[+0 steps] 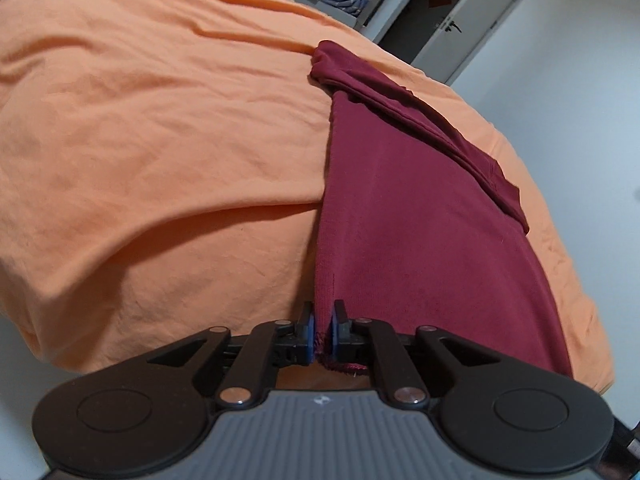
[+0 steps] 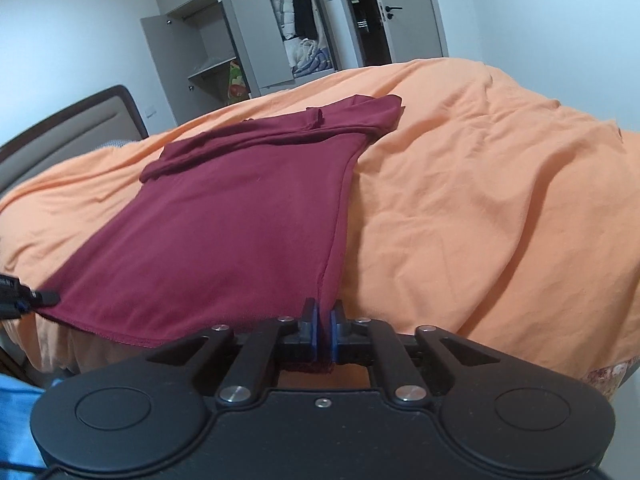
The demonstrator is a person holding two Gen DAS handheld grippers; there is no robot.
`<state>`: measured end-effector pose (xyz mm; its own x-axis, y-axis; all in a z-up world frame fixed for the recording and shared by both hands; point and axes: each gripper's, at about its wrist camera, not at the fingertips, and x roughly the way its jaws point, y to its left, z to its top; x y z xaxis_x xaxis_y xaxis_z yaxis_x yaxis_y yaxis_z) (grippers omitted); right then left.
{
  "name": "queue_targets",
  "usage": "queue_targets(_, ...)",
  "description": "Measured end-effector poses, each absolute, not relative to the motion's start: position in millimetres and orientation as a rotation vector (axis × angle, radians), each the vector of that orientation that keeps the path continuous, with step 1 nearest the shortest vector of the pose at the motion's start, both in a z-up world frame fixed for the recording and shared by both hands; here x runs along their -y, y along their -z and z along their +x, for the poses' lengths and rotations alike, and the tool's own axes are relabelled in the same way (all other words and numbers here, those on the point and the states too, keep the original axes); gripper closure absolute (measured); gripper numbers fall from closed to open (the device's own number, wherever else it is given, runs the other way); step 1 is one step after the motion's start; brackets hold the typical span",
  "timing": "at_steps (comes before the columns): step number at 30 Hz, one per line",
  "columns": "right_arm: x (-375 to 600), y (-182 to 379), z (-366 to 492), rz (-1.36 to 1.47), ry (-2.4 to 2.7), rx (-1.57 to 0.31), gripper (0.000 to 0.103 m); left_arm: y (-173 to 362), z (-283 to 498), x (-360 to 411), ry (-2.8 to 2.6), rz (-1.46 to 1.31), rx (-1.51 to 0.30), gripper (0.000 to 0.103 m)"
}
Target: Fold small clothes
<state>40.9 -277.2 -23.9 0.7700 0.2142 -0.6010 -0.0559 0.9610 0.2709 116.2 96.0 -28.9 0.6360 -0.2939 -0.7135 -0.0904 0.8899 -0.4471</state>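
Maroon shirt [image 2: 224, 240] is spread flat on the orange bedspread [image 2: 480, 200], top end already folded over at the far side so the sleeves [image 2: 312, 120] lie across it. Both near hem corners are pinched. Left gripper [image 1: 322, 328] has its blue pads closed tight on one corner, frayed hem poking out behind the fingers. Right gripper [image 2: 323, 330] is clamped the same way on the other corner, pads nearly touching with cloth between them. Hem between the two hangs just past the bed edge. Open wardrobe [image 2: 248, 40] and a door [image 2: 400, 8] sit behind the bed, headboard [image 2: 80, 124] off to the left.
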Motion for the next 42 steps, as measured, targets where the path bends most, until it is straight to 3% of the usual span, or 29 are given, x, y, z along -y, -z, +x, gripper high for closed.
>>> queue_targets(2, 276.7, 25.1, 39.0, 0.234, -0.141, -0.676, 0.073, 26.4, 113.6, -92.9, 0.095, -0.438, -0.874, 0.069)
queue_targets(3, 276.8, 25.7, 38.6, 0.232, -0.139, -0.674, 0.06, 25.5, 111.4, -92.0, 0.083, -0.424, -0.871, 0.061)
queue_targets(4, 277.2, 25.6, 37.4, 0.229, -0.135, -0.67, 0.049, 24.1, 109.2, -92.4, 0.079, -0.417, -0.866, 0.045)
queue_targets(5, 277.6, 25.1, 36.1, 0.223, -0.131, -0.665, 0.045, 22.9, 107.3, -92.3, 0.072, -0.413, -0.858, 0.033)
queue_targets(7, 277.2, 22.3, 33.8, 0.208, -0.13, -0.646, 0.033, 19.5, 104.8, -90.8, 0.043, -0.397, -0.844, 0.02)
queue_targets(8, 276.6, 20.4, 32.1, 0.197, -0.138, -0.63, 0.03, 17.2, 103.0, -89.6, 0.026, -0.378, -0.835, 0.015)
queue_targets(10, 272.9, 15.6, 28.7, 0.155, -0.159, -0.591, 0.01, 11.6, 99.5, -83.7, -0.009, -0.314, -0.802, 0.009)
queue_targets(11, 269.6, 13.6, 27.1, 0.122, -0.176, -0.571, 0.007, 8.3, 96.0, -80.6, -0.025, -0.274, -0.779, 0.002)
queue_targets(17, 234.5, 12.6, 25.4, -0.162, -0.298, -0.522, 0.003, -5.0, 78.4, -41.3, -0.004, 0.007, -0.583, 0.001)
queue_targets(20, 215.9, 17.8, 26.6, -0.282, -0.36, -0.516, 0.004, -5.8, 79.9, -19.4, 0.039, 0.094, -0.586, 0.0)
queue_targets(29, 167.4, 44.9, 27.9, -0.634, -0.5, -0.456, 0.027, -4.6, 86.6, 9.7, 0.196, 0.088, -0.6, 0.001)
queue_targets(32, 156.2, 52.6, 26.9, -0.705, -0.522, -0.43, 0.043, -3.7, 86.9, 16.0, 0.262, 0.097, -0.596, 0.001)
queue_targets(34, 154.0, 52.1, 28.6, -0.704, -0.536, -0.424, 0.065, -2.9, 85.1, 19.9, 0.308, 0.109, -0.587, 0.001)
queue_targets(36, 155.1, 47.0, 31.4, -0.671, -0.554, -0.424, 0.078, -0.8, 83.3, 23.2, 0.35, 0.126, -0.58, 0.0)
queue_targets(38, 158.9, 38.7, 35.8, -0.614, -0.573, -0.424, 0.085, 2.6, 81.0, 26.7, 0.384, 0.15, -0.578, 0.001)
queue_targets(42, 172.5, 16.9, 55.9, -0.423, -0.591, -0.469, 0.088, 11.2, 78.3, 31.4, 0.455, 0.194, -0.591, 0.001)
